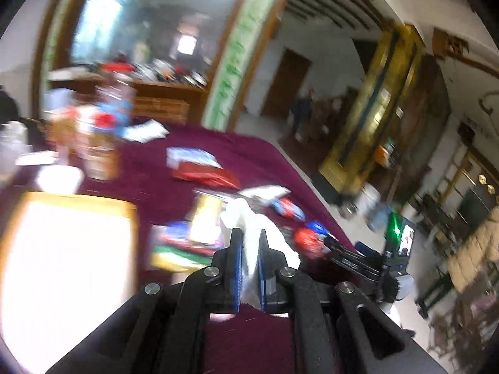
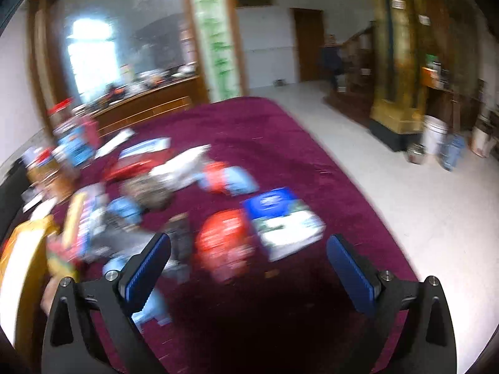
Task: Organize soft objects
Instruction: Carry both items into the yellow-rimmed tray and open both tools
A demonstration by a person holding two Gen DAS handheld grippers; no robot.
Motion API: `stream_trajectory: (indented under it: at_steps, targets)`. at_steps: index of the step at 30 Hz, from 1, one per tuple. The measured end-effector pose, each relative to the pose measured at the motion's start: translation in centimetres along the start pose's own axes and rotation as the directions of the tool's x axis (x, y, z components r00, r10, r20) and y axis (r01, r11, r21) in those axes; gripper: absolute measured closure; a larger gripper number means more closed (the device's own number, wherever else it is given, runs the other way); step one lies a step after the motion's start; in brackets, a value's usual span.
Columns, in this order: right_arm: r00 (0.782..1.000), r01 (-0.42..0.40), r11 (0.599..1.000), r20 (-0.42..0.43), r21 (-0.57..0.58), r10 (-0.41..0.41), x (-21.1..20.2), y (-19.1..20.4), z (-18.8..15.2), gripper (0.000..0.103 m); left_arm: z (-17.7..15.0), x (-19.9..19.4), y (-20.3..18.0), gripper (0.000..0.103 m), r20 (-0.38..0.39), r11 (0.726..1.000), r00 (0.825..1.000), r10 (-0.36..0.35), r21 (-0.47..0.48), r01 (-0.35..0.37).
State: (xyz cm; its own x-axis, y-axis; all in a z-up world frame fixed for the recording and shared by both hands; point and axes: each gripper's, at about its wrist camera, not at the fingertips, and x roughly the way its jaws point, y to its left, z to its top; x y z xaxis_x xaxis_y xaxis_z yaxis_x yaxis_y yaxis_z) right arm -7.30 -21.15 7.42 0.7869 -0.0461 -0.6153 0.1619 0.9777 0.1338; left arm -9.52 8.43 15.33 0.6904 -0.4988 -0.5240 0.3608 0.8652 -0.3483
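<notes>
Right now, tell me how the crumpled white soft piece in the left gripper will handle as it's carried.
The crumpled white soft piece probably stays floppy: it bunches and droops around the shut left gripper. It looks light, being thin and wrinkled. The loose end may snag the packets on the maroon cloth.

- One maroon cloth (image 2: 280,143) covering the table.
- One white soft item (image 1: 249,240) between one gripper's pads.
- One red packet (image 2: 223,240), near centre.
- One blue-and-white packet (image 2: 280,218), to its right.
- Far-left clutter too blurred to count.

Motion blur renders the packets (image 2: 224,243) on the maroon cloth (image 2: 265,131) unreadable; the picture edge crops the yellow-rimmed bin (image 1: 18,218).
</notes>
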Motion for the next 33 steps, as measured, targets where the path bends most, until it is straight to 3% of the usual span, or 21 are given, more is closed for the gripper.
stream_trajectory:
  at_steps: [2, 3, 4, 6, 8, 12, 14, 15, 17, 19, 23, 27, 33]
  targets:
    - [0.987, -0.159, 0.987, -0.034, -0.041, 0.157, -1.6, 2.9, -0.5, 0.002, -0.3, -3.8, 2.2, 0.096, 0.053, 0.999, 0.997, 0.050, -0.015, -0.050]
    - [0.968, -0.247, 0.966, -0.068, -0.077, 0.242, -2.3, 5.0, -0.7, 0.002, -0.5, -5.4, 3.4, 0.096, 0.074, 0.996, 0.994, 0.082, -0.021, -0.081]
    - [0.933, -0.352, 0.925, -0.132, -0.143, 0.335, -2.7, 8.1, -1.1, 0.002, -1.0, -7.3, 5.0, 0.096, 0.094, 0.992, 0.987, 0.126, -0.030, -0.124]
    - [0.897, -0.433, 0.871, -0.210, -0.234, 0.389, -2.7, 12.1, -2.0, 0.002, -1.9, -8.5, 6.9, 0.096, 0.101, 0.985, 0.980, 0.170, -0.048, -0.166]
    - [0.875, -0.472, 0.807, -0.301, -0.354, 0.380, -1.8, 16.5, -3.2, 0.002, -3.0, -9.3, 9.0, 0.096, 0.098, 0.979, 0.976, 0.194, -0.083, -0.186]
    - [0.875, -0.449, 0.747, -0.412, -0.491, 0.254, 1.8, 21.2, -5.0, 0.004, -4.8, -10.5, 12.0, 0.096, 0.082, 0.967, 0.973, 0.215, -0.153, -0.201]
    - [0.871, -0.435, 0.743, -0.449, -0.509, 0.202, 3.3, 21.7, -5.6, 0.018, -5.4, -11.4, 12.7, 0.096, 0.086, 0.963, 0.970, 0.229, -0.164, -0.213]
    - [0.861, -0.440, 0.748, -0.472, -0.497, 0.192, 3.6, 21.7, -5.7, 0.036, -5.6, -11.9, 13.1, 0.096, 0.089, 0.962, 0.969, 0.232, -0.172, -0.214]
    - [0.849, -0.453, 0.764, -0.483, -0.460, 0.213, 3.2, 21.1, -5.8, 0.043, -6.1, -12.6, 13.9, 0.096, 0.092, 0.959, 0.968, 0.232, -0.190, -0.212]
    - [0.830, -0.474, 0.781, -0.503, -0.407, 0.241, 2.2, 20.4, -5.7, 0.046, -6.5, -12.9, 14.8, 0.096, 0.090, 0.954, 0.967, 0.239, -0.205, -0.217]
    - [0.837, -0.473, 0.790, -0.478, -0.391, 0.265, -0.5, 20.6, -5.2, 0.046, -6.4, -12.7, 16.5, 0.096, 0.081, 0.949, 0.970, 0.231, -0.240, -0.206]
    - [0.842, -0.487, 0.802, -0.430, -0.347, 0.326, -2.5, 21.7, -2.6, 0.046, -5.8, -12.0, 17.3, 0.096, 0.069, 0.950, 0.971, 0.228, -0.237, -0.206]
    - [0.798, -0.543, 0.806, -0.442, -0.235, 0.409, -0.4, 27.3, 0.3, 0.046, -2.9, -8.6, 19.8, 0.096, 0.011, 0.946, 0.971, 0.241, -0.227, -0.232]
